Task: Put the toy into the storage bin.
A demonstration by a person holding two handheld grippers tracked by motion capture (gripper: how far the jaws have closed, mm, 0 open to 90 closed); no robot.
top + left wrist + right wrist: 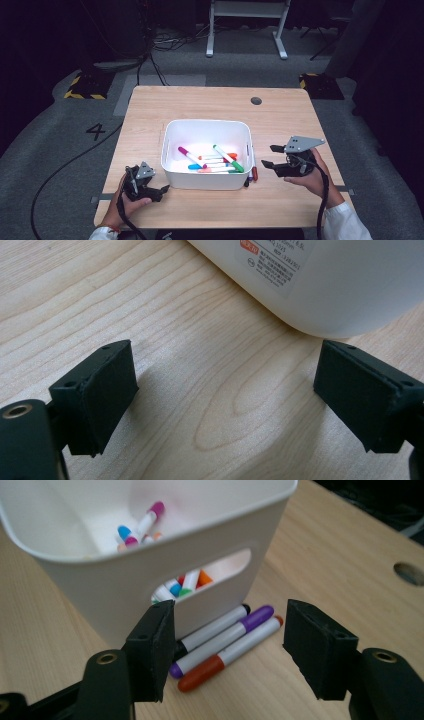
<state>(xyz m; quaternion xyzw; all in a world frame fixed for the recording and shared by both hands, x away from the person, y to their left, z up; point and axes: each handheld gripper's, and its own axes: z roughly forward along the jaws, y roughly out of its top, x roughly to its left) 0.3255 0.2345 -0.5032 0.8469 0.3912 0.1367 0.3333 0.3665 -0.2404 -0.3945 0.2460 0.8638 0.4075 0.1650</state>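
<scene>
White bin [206, 176]: sitting mid-worktop [210, 102], holding several coloured markers [220, 160]. Three markers [227, 640] (black-, purple- and orange-capped): lying on the wood against the bin's right wall. Left gripper [162, 191]: hovering by the bin's near-left corner, jaws standing wide apart, gripping nothing. Right gripper [269, 156]: pointing at the three loose markers, jaws spread wide, likewise empty.

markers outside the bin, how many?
3, side by side on the table against the white bin's right wall: black-capped marker nearest it, then purple marker, then orange-red marker. More could hide behind the bin.
</scene>
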